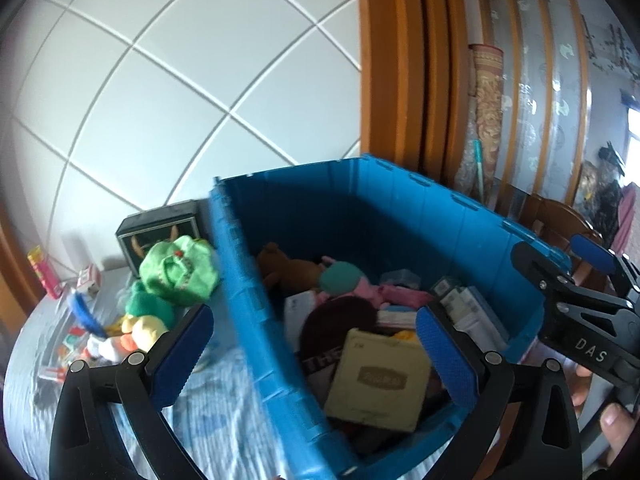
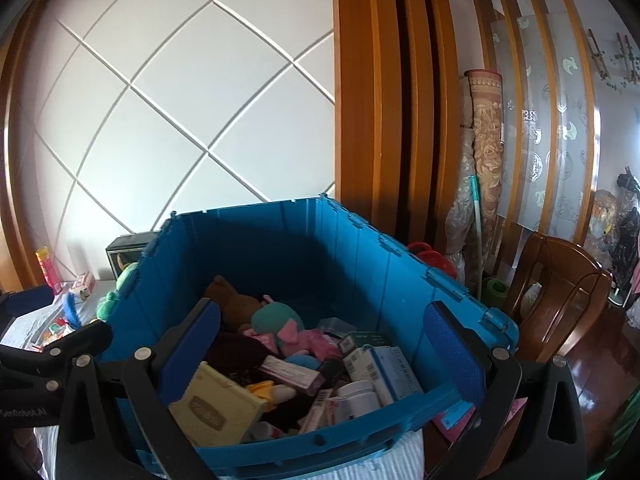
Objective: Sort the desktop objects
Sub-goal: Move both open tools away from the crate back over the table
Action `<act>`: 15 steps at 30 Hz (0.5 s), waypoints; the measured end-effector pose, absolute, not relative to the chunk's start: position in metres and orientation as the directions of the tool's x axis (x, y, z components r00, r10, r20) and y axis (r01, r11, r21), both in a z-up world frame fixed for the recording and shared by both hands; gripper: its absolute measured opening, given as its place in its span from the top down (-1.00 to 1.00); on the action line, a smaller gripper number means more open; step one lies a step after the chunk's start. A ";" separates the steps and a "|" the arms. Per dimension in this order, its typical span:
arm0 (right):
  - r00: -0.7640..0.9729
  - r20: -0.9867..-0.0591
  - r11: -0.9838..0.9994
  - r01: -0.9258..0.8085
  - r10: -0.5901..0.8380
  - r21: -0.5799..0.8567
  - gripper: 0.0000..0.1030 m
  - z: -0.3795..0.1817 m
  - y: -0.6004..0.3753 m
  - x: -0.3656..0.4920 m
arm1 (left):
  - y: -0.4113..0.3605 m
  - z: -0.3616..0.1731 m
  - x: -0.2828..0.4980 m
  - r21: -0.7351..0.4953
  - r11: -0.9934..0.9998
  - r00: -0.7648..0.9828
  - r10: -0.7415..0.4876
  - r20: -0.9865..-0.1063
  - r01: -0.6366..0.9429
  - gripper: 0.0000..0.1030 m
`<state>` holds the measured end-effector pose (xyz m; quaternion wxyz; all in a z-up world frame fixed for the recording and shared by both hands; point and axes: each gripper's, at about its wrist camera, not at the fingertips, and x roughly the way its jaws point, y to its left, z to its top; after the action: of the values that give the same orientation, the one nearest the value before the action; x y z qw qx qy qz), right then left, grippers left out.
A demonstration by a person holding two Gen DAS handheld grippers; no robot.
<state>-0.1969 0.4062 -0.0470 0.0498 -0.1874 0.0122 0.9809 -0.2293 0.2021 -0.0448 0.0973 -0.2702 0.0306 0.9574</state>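
Note:
A blue plastic bin (image 1: 400,216) stands on the cloth-covered table, holding a beige box (image 1: 376,380), a brown teddy (image 1: 288,268), a pink doll with a teal head (image 1: 344,280) and several cartons (image 2: 380,364). My left gripper (image 1: 314,314) is open over the bin's near left corner, one finger outside the wall and one inside, with nothing gripped. My right gripper (image 2: 322,310) is open above the bin's near edge, its jaws empty. Beside the bin on the left lies a green plush toy (image 1: 176,272).
Left of the bin are a black box (image 1: 160,232), a pink and yellow carton (image 1: 42,272), a blue fluffy item (image 1: 86,316) and small packets. A wooden chair (image 2: 560,300) and a rolled carpet (image 2: 486,160) stand to the right. A person's hand (image 1: 616,424) holds the right gripper.

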 end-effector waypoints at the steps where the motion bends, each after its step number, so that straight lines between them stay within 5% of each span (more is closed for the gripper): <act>1: -0.926 -0.368 -0.995 -0.100 0.091 0.006 -1.00 -0.047 0.400 -0.195 | 0.191 -0.044 -0.224 0.008 -0.982 -0.839 0.159 -0.520 -0.190 -0.99; 15: -0.941 -0.337 -0.999 0.012 -0.027 0.046 -1.00 -0.041 0.253 -0.124 | 0.002 -0.064 -0.152 0.017 -0.999 -0.823 0.029 -0.568 -0.048 -0.99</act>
<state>-0.1241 0.2533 -0.0406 -0.0100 -0.1712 0.0218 0.9849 -0.1516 0.0022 -0.0638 0.0202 -0.2971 0.0153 0.9545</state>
